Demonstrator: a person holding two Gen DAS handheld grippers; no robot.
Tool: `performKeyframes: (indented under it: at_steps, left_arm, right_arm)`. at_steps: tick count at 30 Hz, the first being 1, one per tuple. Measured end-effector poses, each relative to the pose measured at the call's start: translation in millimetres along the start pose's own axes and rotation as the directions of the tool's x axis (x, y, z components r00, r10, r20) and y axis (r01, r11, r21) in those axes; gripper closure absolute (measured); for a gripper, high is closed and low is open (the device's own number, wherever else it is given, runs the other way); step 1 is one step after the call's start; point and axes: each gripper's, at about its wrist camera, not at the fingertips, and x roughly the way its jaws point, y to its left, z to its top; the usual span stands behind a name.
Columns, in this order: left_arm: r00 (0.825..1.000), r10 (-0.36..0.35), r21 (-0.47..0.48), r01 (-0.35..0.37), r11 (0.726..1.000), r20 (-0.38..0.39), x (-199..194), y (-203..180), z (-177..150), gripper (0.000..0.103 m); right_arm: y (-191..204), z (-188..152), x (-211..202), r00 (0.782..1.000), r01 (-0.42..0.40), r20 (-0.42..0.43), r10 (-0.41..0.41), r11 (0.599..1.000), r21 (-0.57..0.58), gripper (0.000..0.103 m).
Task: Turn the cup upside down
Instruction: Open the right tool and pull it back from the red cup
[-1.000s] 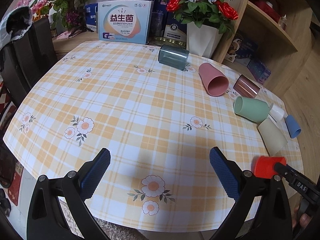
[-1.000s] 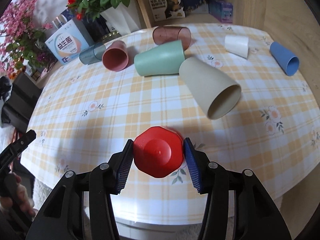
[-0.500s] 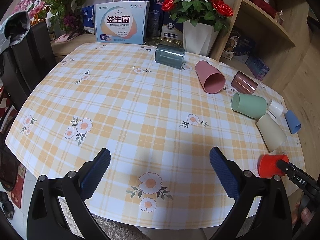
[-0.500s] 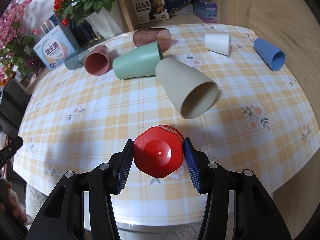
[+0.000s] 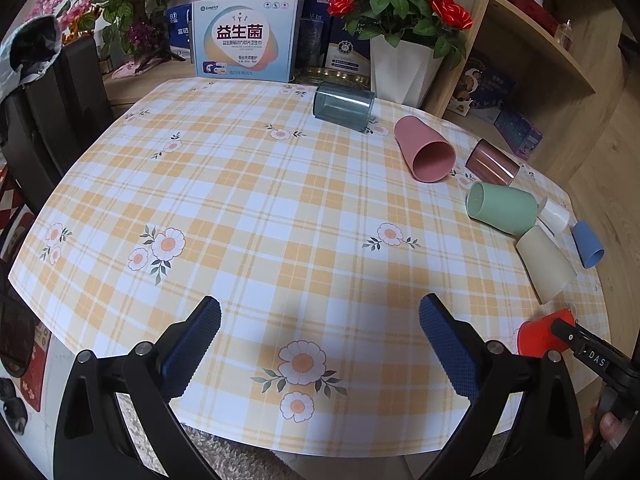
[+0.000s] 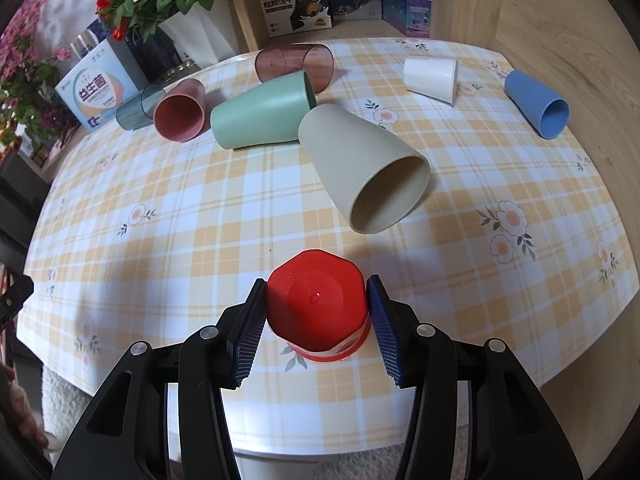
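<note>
A red cup (image 6: 317, 304) stands upside down near the table's front edge, its flat base up and its rim down on the cloth. My right gripper (image 6: 316, 312) has its blue pads against the cup's two sides. The cup also shows in the left wrist view (image 5: 540, 334) at the far right, with the right gripper's fingers on it. My left gripper (image 5: 320, 344) is open and empty above the front of the table, well left of the red cup.
Several cups lie on their sides on the checked tablecloth (image 6: 200, 216): beige (image 6: 360, 168), green (image 6: 260, 116), pink (image 6: 180, 110), clear brown (image 6: 296, 62), white (image 6: 430, 78), blue (image 6: 536, 104), grey-blue (image 5: 342, 106). Boxes and a flower vase (image 5: 400, 70) stand behind.
The right gripper has lowered the red cup towards the cloth near the front edge; its rim now shows below the pads. The left gripper has barely moved.
</note>
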Motion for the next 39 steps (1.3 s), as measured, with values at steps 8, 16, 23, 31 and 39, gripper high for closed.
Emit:
performKeyframes:
  at_steps: [8, 16, 23, 31, 39]
  left_arm:
    - [1.000, 0.003, 0.002, -0.003, 1.000, 0.011, -3, -1, 1, 0.006]
    - [0.997, -0.005, 0.058, 0.001, 0.998, 0.073, -28, -13, 8, 0.006]
    - [0.986, -0.041, 0.125, 0.020, 0.992, 0.162, -64, -27, 22, 0.006]
    - [0.971, -0.081, 0.177, 0.041, 0.983, 0.226, -101, -39, 28, 0.006]
    - [0.962, -0.083, 0.194, 0.033, 0.980, 0.259, -123, -49, 33, 0.006]
  right_arm:
    - [-1, 0, 0, 1.000, -0.008, 0.000, 0.008, 1.000, 0.004, 0.054]
    - [-2, 1, -10, 0.998, -0.055, 0.021, 0.055, 0.998, 0.005, 0.052]
    - [-3, 7, -46, 0.987, -0.107, 0.121, 0.108, 0.994, -0.011, 0.032]
    - [-2, 8, -89, 0.970, -0.120, 0.209, 0.128, 0.992, -0.049, 0.015]
    - [-4, 9, -119, 0.963, -0.096, 0.247, 0.108, 0.994, -0.059, 0.015]
